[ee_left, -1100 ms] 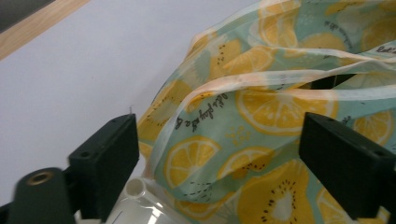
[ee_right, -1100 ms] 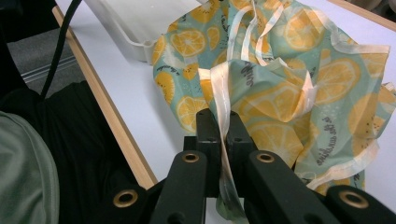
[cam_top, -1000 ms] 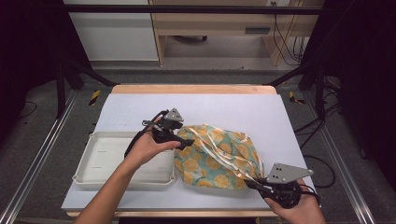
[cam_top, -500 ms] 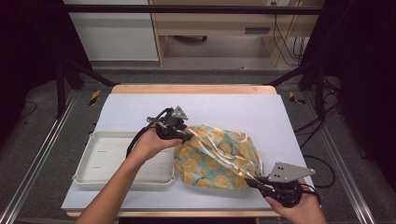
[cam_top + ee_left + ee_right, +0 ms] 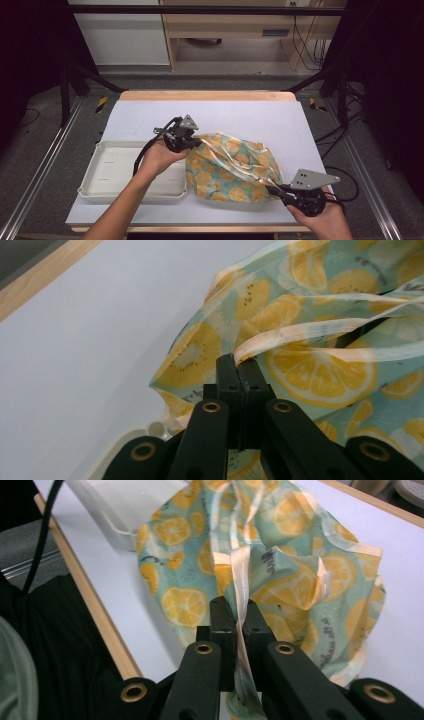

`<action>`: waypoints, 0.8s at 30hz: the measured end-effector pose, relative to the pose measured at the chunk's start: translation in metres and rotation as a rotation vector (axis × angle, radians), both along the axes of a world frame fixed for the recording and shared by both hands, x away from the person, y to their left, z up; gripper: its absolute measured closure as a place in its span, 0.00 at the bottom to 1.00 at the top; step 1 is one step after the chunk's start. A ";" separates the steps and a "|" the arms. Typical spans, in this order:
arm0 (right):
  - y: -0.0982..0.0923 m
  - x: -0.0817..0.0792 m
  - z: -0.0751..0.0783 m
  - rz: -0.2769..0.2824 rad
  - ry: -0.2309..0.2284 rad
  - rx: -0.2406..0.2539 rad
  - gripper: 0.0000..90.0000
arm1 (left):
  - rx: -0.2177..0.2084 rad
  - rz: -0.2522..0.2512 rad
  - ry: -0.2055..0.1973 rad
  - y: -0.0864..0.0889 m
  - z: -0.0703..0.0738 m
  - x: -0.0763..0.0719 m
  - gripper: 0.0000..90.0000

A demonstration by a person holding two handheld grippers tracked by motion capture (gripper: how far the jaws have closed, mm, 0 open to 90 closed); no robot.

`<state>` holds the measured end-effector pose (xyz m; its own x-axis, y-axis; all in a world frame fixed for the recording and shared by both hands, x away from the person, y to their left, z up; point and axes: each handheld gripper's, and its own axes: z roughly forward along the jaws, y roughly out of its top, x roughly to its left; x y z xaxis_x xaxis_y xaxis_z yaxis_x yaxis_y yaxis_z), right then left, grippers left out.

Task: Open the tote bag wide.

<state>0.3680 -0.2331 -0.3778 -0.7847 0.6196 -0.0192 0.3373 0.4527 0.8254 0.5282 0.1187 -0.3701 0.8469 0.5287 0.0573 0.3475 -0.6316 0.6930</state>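
A teal cloth bag (image 5: 230, 167) printed with lemon slices lies crumpled on the white table top. My left gripper (image 5: 196, 143) is at its far left corner. In the left gripper view the jaws (image 5: 239, 362) have just been closing and now pinch the end of a peach strap (image 5: 300, 330) at the bag's edge. My right gripper (image 5: 274, 190) sits at the bag's near right corner. The right gripper view has that gripper (image 5: 239, 607) shut on another peach strap (image 5: 243, 570), which runs down between the pads.
A shallow white tray (image 5: 95, 170) lies left of the bag, under the left forearm; its corner is also in the right gripper view (image 5: 125, 505). The table's wooden front edge (image 5: 95, 610) runs close to the right gripper. Bare table top stretches behind the bag.
The left gripper's jaws have closed on the strap at the bag's far left corner. Both hands have stayed nearly in place, and the right gripper keeps its grip.
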 end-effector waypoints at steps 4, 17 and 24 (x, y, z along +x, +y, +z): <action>-0.003 0.005 -0.001 -0.021 -0.004 -0.006 0.97 | -0.038 -0.010 -0.029 0.009 0.006 -0.017 1.00; -0.016 -0.001 -0.003 -0.060 -0.005 -0.051 0.97 | -0.066 -0.138 -0.031 0.029 -0.004 -0.087 1.00; -0.018 -0.010 -0.010 -0.042 0.023 -0.088 0.93 | 0.010 -0.173 -0.014 0.028 -0.038 -0.112 1.00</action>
<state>0.3585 -0.2509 -0.3873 -0.7589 0.6487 -0.0574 0.3757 0.5081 0.7750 0.4162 0.1470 -0.4083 0.9242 0.3748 0.0741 0.2238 -0.6882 0.6902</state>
